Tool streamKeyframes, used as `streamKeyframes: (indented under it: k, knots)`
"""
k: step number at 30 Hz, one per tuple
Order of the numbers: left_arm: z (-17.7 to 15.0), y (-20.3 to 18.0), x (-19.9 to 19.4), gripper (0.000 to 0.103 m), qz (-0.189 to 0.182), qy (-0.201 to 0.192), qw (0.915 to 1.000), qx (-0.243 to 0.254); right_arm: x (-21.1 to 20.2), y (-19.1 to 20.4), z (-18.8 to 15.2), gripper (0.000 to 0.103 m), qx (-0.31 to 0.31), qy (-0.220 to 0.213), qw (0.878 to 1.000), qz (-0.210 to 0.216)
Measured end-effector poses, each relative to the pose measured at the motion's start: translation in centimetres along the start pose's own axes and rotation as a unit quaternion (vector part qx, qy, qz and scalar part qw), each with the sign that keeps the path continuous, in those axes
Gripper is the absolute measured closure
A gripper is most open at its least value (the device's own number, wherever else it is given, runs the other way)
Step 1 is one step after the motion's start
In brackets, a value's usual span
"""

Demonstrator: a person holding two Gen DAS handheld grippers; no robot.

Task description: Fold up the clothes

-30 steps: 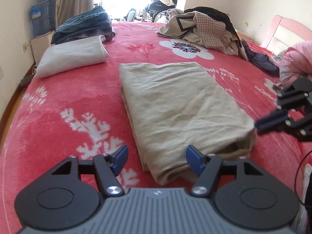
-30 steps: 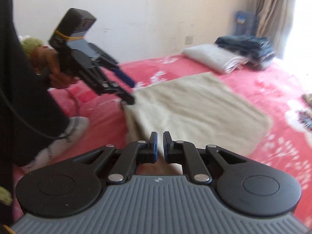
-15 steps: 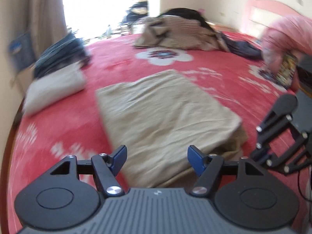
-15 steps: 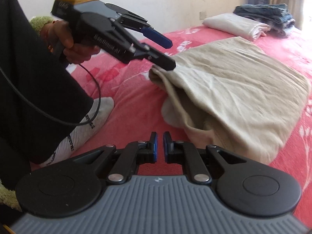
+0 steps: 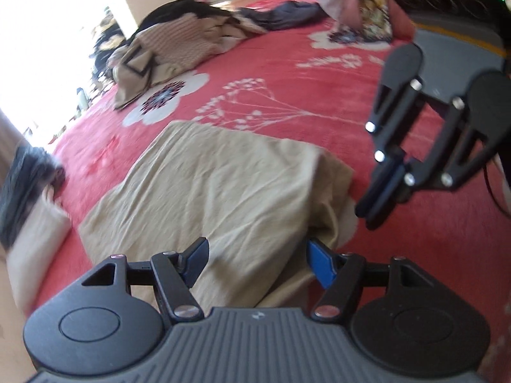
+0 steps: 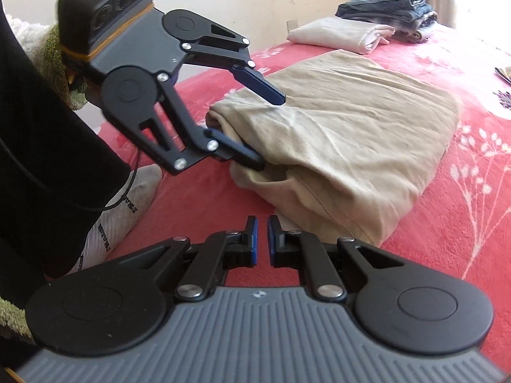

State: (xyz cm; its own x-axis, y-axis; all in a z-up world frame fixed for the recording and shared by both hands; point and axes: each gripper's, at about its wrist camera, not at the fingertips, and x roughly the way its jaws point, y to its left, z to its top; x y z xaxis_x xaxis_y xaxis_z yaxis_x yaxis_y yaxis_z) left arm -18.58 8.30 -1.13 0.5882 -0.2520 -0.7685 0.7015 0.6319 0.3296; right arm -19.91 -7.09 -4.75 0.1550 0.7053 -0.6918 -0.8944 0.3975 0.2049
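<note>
- Beige garment (image 6: 345,127) is lying on the red floral blanket (image 5: 319,95) as a thick, many-layered rectangle, its near end bulging and loose at the open folds
- Left gripper (image 6: 271,131) is reaching in at that near corner, jaws spread wide: upper finger over the top layer, lower finger at or under the bottom fold; no pinch showing
- Right gripper (image 6: 259,239) is hovering just short of the same end, jaws nearly together with a thin gap, gripping nothing
- Judging: this piece is looking folded several times over; either one more fold or a lift to the stack is pending, cannot settle which
- Folded white cloth (image 6: 338,33) and folded jeans (image 6: 386,6) are sitting stacked at the blanket's far edge
- Unfolded clothes heap (image 5: 179,44) is waiting across the bed, so work is remaining
</note>
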Motion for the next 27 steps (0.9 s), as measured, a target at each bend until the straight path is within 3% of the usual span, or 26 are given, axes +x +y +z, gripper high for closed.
streamKeyframes:
  k: [6,9,11,13,19,25,27]
  knots:
    - [0.7,-1.0,1.4,0.044,0.041,0.002,0.9982,0.044,0.0,0.2,-0.2,0.096,0.004,-0.009,1.000,-0.002]
    - [1.0,-1.7,1.7,0.062,0.050,-0.010,0.9962,0.071,-0.1,0.2,-0.3,0.096,0.008,-0.014,1.000,-0.008]
    - [1.3,-1.3,1.7,0.085,0.046,-0.018,0.9973,0.054,0.0,0.1,-0.3,0.096,0.008,-0.017,1.000,-0.012]
    - [1.6,-0.6,1.6,0.092,0.038,-0.025,0.9987,0.023,-0.1,0.3,-0.3,0.096,0.005,-0.020,1.000,-0.016]
    - [2.1,2.5,0.9,0.095,-0.005,-0.035,0.9954,-0.089,-0.1,1.1,0.1,0.096,-0.020,-0.046,0.998,-0.037]
    - [2.1,3.1,0.3,0.095,-0.021,-0.047,0.9911,-0.123,1.3,1.3,0.9,0.096,-0.039,-0.059,0.996,-0.049]
    - [2.1,3.3,0.0,0.095,-0.027,-0.053,0.9896,-0.131,2.3,1.3,1.1,0.097,-0.047,-0.065,0.994,-0.074]
